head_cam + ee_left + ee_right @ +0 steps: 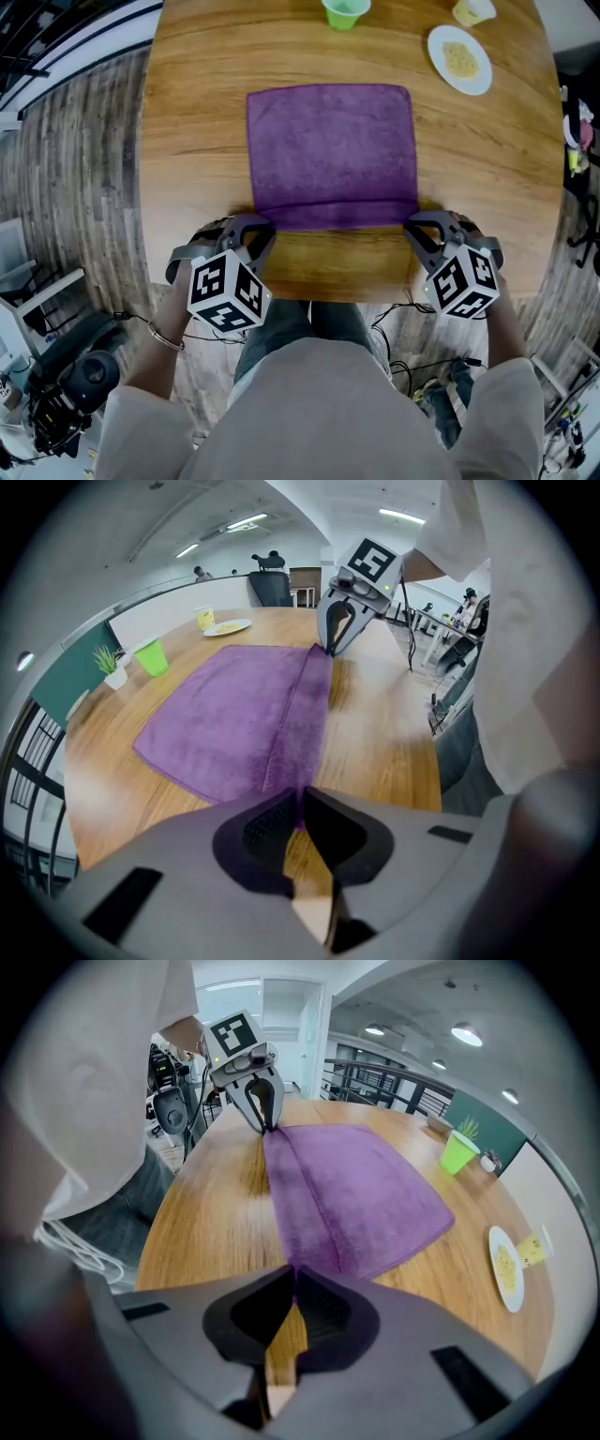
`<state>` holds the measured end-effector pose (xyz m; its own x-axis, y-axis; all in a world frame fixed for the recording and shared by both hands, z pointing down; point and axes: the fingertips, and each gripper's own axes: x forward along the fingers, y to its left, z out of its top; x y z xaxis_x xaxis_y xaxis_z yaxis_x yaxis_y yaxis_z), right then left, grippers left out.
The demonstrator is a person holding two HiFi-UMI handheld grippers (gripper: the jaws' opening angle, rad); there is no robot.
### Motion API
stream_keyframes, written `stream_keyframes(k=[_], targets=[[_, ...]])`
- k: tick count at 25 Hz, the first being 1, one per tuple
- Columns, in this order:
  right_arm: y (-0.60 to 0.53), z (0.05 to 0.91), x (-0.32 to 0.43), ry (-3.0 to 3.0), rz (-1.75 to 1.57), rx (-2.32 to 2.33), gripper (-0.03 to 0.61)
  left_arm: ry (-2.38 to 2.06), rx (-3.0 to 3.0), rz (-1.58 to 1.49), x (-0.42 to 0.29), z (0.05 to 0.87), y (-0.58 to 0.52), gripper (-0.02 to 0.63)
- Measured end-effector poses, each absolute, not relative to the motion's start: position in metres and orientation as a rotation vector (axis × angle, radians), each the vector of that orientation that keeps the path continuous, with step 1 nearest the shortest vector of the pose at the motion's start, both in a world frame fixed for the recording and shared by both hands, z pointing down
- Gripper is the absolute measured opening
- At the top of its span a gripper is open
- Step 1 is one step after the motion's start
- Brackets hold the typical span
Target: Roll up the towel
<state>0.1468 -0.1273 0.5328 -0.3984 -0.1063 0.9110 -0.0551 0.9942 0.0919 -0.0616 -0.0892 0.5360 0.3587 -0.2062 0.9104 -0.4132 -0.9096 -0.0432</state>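
Note:
A purple towel (332,150) lies flat on the wooden table (197,122), its near edge folded over into a narrow band (337,215). My left gripper (263,231) is shut on the band's near left corner (298,803). At the near right corner (292,1262) my right gripper (411,229) pinches the towel the same way. Each gripper view shows the other gripper at the far end of the fold: the right gripper (330,650) and the left gripper (267,1127).
A green cup (345,12) stands at the table's far edge. To its right are a white plate (459,58) with yellow food and a small yellow cup (473,11). A small potted plant (111,665) stands beside the cup. The table's near edge runs just under both grippers.

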Motion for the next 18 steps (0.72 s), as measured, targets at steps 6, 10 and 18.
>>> stream_keyframes(k=[6, 10, 18], targets=[[-0.12, 0.533, 0.149, -1.978, -0.027, 0.1, 0.012, -0.581, 2.413, 1.557, -0.061, 0.534, -0.083, 0.018], [-0.097, 0.531, 0.153, -1.97, 0.03, 0.067, 0.012, -0.536, 2.417, 1.531, -0.057, 0.529, -0.062, 0.018], [-0.092, 0.506, 0.155, -2.0, 0.121, 0.079, 0.012, -0.522, 2.413, 1.479, -0.057, 0.513, -0.058, 0.017]])
